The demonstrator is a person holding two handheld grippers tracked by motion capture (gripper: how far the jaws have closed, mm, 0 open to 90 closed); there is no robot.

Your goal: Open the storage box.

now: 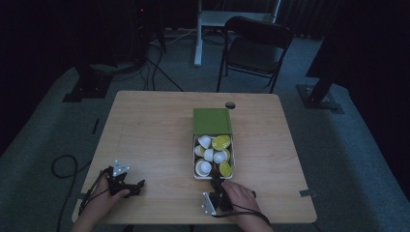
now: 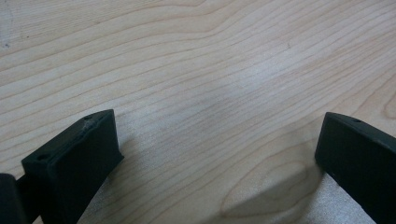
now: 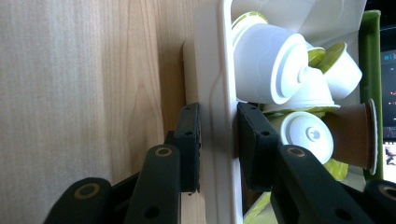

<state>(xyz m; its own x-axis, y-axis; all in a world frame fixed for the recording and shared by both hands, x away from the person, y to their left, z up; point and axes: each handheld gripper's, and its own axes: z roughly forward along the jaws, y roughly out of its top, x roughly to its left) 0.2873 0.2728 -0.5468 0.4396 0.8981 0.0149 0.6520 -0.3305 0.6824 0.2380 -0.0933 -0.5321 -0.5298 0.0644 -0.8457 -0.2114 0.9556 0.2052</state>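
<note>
A white tray (image 1: 194, 162) of white and yellow-green coffee capsules (image 1: 211, 154) lies right of the table's middle, its far end under a green sleeve (image 1: 212, 121). My right gripper (image 1: 215, 183) is at the tray's near end. In the right gripper view its jaws stand on either side of the tray wall (image 3: 217, 56), shut on it (image 3: 218, 112). Just beyond are white capsules (image 3: 266, 60), a brown capsule (image 3: 355, 135) and the green sleeve (image 3: 370, 56). My left gripper (image 1: 139, 186) rests near the table's front left corner, open (image 2: 217, 135) over bare wood.
The wooden table (image 1: 150, 130) has a round cable hole (image 1: 230, 105) at its far edge, behind the green sleeve. A black folding chair (image 1: 256, 46) and a white desk leg (image 1: 198, 34) stand beyond the table. A cable (image 1: 63, 166) loops on the floor at left.
</note>
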